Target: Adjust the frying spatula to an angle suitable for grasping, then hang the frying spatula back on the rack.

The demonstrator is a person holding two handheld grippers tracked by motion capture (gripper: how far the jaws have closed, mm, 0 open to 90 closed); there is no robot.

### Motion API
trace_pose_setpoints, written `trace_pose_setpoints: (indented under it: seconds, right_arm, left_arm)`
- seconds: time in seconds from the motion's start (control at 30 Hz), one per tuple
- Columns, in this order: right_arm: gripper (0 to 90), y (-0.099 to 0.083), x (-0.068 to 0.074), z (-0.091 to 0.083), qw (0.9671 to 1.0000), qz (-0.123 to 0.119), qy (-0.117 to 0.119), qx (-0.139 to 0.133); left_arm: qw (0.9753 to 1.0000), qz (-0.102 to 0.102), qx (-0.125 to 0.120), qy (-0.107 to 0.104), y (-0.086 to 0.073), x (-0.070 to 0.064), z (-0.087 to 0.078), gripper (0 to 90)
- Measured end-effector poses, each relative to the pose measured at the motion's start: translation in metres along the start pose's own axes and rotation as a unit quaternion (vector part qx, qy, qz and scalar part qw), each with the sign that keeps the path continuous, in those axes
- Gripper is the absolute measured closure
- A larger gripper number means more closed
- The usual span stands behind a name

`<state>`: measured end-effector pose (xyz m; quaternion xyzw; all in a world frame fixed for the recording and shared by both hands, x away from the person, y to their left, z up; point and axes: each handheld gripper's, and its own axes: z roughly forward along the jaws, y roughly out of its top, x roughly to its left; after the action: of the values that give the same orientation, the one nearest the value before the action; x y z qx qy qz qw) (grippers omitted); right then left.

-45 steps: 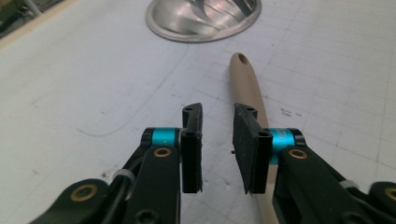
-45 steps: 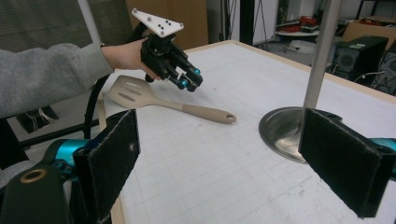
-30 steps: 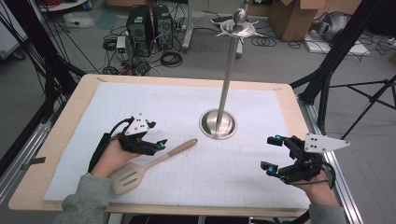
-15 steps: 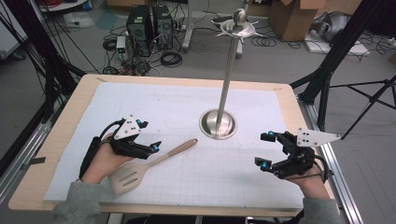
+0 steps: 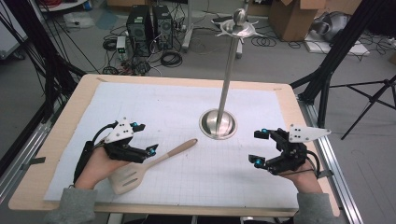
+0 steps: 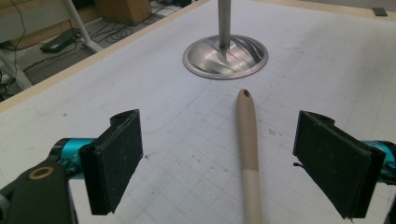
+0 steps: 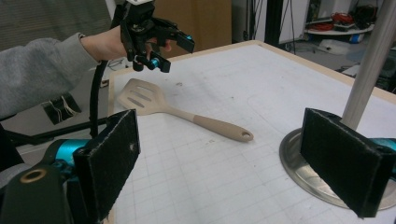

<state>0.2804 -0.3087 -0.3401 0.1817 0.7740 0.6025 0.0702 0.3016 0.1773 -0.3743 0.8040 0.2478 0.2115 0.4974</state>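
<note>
High view puts your two hands at the near edge of the table (image 5: 60, 140), and no brand, label or writing can be read on anything there; the white mat (image 5: 154, 102) carries just a fine printed grid.

Your left gripper (image 5: 140, 150) hangs over the spatula (image 5: 149, 163), its jaws spread wide and holding nothing. Left gripper view looks down between those black pads (image 6: 116, 163), which stand well apart, one on either side of the spatula's handle. The handle runs up the middle of the gap without touching either pad, its hanging hole at the far tip. The spatula lies flat on the mat, slotted blade toward you beside your left hand (image 5: 95, 165), handle pointing toward the stand's base (image 5: 218, 124).

Your right gripper (image 5: 264, 149) is well off to the right of the spatula, above the mat, with its jaws also wide apart and empty. Right gripper view shows its pads clear of everything, with the spatula lying beyond them and your left gripper above the blade end.

Farther out, the steel stand's pole (image 5: 229, 70) rises upright from the round base to a small hooked dish with a ball on top (image 5: 239, 23).

Beyond the table, cables and a computer tower (image 5: 147, 25) sit on the floor.
</note>
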Motion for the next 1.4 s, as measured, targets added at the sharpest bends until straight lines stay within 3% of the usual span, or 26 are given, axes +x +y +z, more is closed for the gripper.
trace_pose_setpoints:
  seconds: [0.33, 0.5, 1.4]
  right_arm:
    - [11.4, 0.0, -0.001, 0.002, 1.0, 0.005, 0.002, -0.001]
    - [11.4, 0.001, -0.002, 0.003, 1.0, 0.004, 0.005, -0.001]
    - [11.4, 0.001, -0.001, 0.004, 0.9999, 0.002, 0.011, -0.003]
  left_arm:
    - [0.9999, 0.005, 0.015, 0.005, -0.003, -0.003, -0.002, 16.3]
    - [0.9999, -0.005, 0.012, -0.002, -0.002, -0.003, -0.002, 16.3]
    - [0.9977, 0.004, 0.068, -0.002, -0.012, -0.018, 0.006, 15.5]
